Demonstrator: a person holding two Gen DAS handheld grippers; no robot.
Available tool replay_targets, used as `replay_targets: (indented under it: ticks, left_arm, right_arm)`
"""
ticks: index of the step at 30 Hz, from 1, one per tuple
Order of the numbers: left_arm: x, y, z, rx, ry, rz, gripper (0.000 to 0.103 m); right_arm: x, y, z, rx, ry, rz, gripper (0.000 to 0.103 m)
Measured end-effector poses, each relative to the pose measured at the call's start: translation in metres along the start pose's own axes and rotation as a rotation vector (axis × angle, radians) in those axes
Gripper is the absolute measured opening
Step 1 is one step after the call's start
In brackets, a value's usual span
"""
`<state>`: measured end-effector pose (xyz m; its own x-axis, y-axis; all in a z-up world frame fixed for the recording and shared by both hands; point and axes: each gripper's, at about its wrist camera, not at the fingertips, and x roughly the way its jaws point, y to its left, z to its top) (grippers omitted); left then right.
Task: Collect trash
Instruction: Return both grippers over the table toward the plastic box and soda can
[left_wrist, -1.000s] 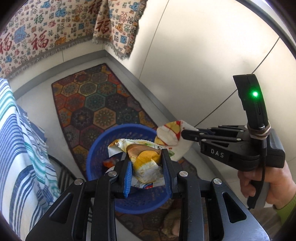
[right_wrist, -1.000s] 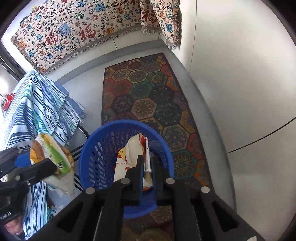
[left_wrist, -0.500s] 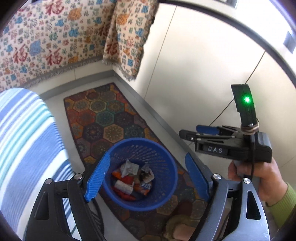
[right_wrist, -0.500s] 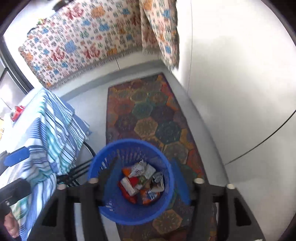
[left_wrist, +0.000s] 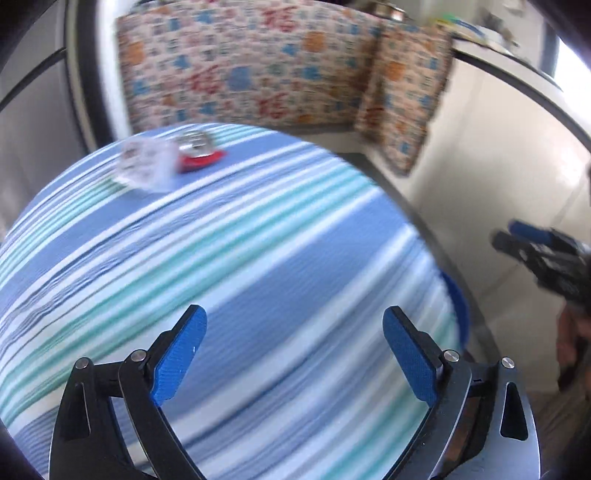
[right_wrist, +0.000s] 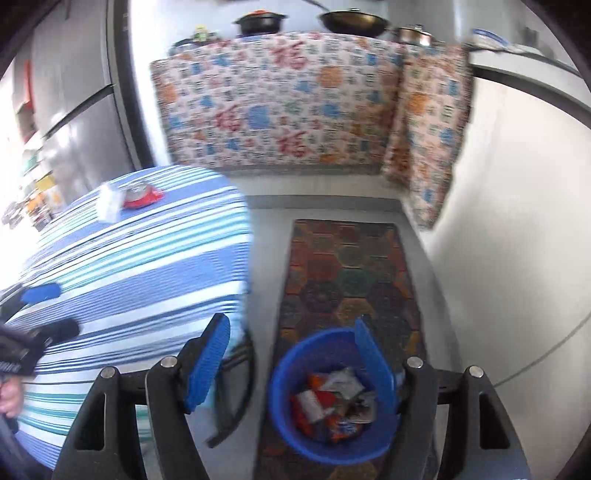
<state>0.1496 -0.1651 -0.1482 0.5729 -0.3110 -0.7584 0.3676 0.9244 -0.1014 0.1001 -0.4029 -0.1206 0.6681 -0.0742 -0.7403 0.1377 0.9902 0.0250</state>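
Both of your loads are gone: a second ago each hand-held gripper was pinching a snack wrapper over the blue basket (right_wrist: 332, 402), and now those wrappers lie inside it with the other packets. The basket stands on the patterned rug (right_wrist: 347, 266), on the floor just beside the bench's right edge.

Your left hand-held gripper (left_wrist: 291, 345) has just been opening and now stands wide apart with nothing between its blue pads (left_wrist: 177, 350); it has swung away from the basket and hangs over the striped cloth of the bench (left_wrist: 258, 258). Your right hand-held gripper (right_wrist: 291, 354) has also just been opening; its jaws are well apart and empty, with the basket showing below and between them.

So this drop looks finished, and the job turns back to the bench. Near its far edge two things remain: a crumpled white paper (left_wrist: 146, 166) and, touching or just beside it, a red dish (left_wrist: 199, 153) with something shiny on it. The blur hides what that is. The paper is likely your next pickup; whether the dish counts as trash, you'll need a closer look.
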Motion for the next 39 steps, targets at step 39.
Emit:
replay_targets:
  ticks: [39]
  left_arm:
    - [0.032,0.183,0.051,-0.201,0.011,0.106,0.093]
  right_arm:
    - [0.031,0.112,0.003,-0.136,0.023,0.163,0.072]
